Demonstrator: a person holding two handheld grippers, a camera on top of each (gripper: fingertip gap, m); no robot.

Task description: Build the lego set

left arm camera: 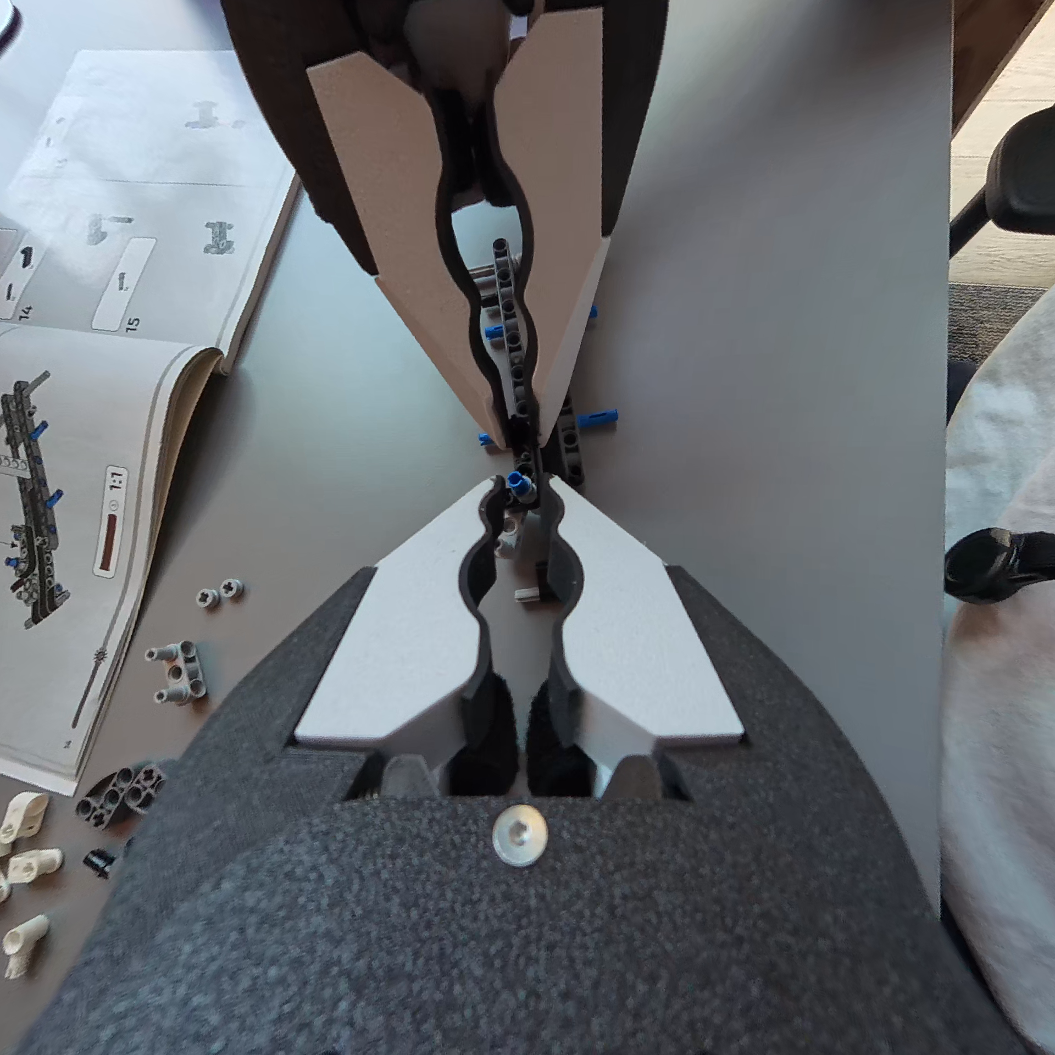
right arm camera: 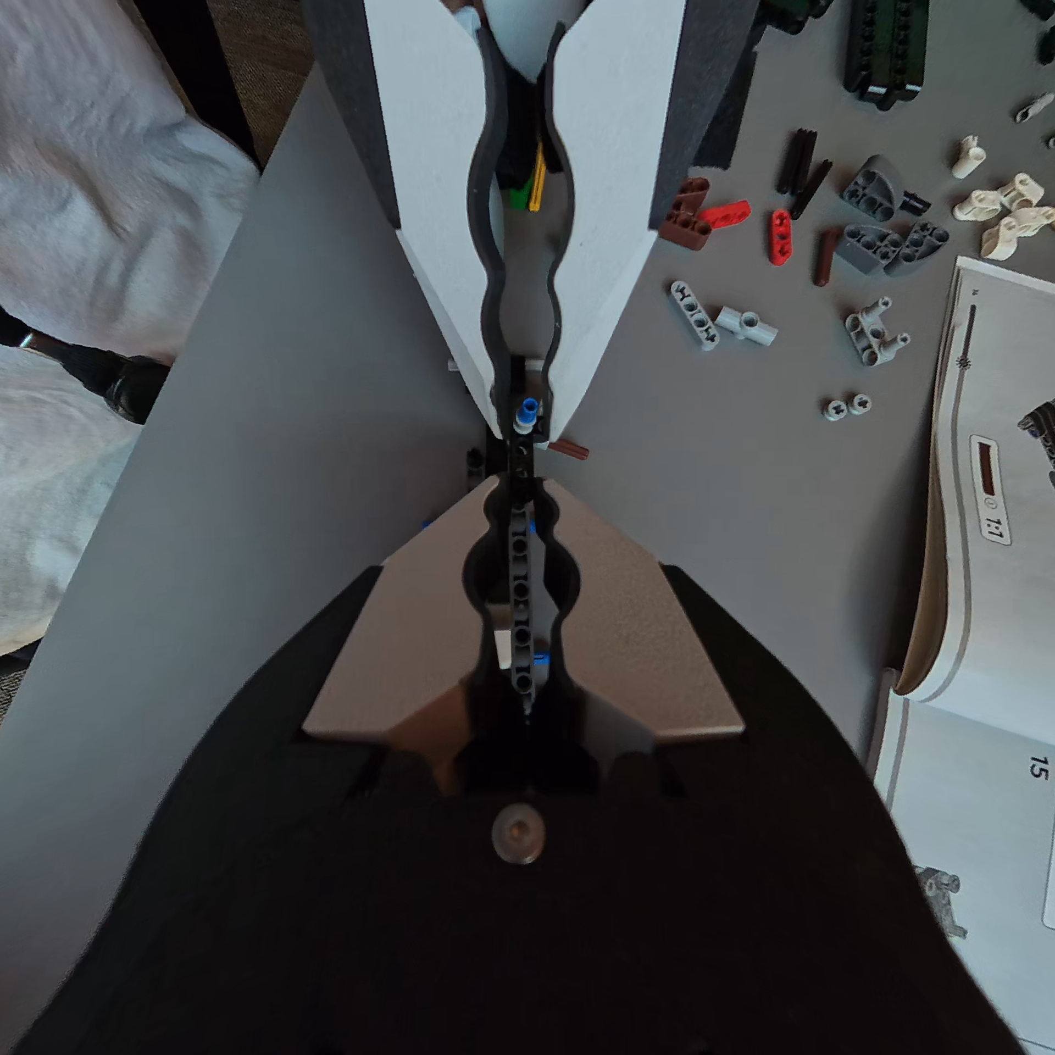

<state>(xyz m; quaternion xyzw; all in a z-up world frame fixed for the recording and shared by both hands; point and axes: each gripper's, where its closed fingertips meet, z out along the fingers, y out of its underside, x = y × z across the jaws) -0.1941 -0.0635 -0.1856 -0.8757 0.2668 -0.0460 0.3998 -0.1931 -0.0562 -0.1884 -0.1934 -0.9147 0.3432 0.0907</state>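
Observation:
The two grippers meet tip to tip above the grey table (left arm camera: 742, 342). My right gripper (right arm camera: 519, 485) is shut on a long grey beam (right arm camera: 520, 599) with a black end and blue pins. The beam runs lengthwise between its fingers. In the left wrist view this gripper (left arm camera: 522, 442) comes in from the top with the beam (left arm camera: 511, 342). My left gripper (left arm camera: 523, 482) is closed on a small black part with a blue pin (left arm camera: 518, 481) at the beam's black end. It also shows in the right wrist view (right arm camera: 522, 431), and so does the pin (right arm camera: 528, 408).
An open instruction booklet (left arm camera: 85, 456) (right arm camera: 982, 628) lies beside loose parts: grey connectors (left arm camera: 177, 671), two small grey bushes (right arm camera: 846, 406), white connectors (right arm camera: 1005, 211), red pieces (right arm camera: 779, 234), a brown piece (right arm camera: 688, 222). A dark assembly (right arm camera: 885, 51) lies farther off. The table edge (left arm camera: 947, 514) and a chair (left arm camera: 1022, 182) are close. The grippers are tip to tip, or close to it. Left tips and right tips are each some 25 cm from the dark assembly (right arm camera: 885, 51).

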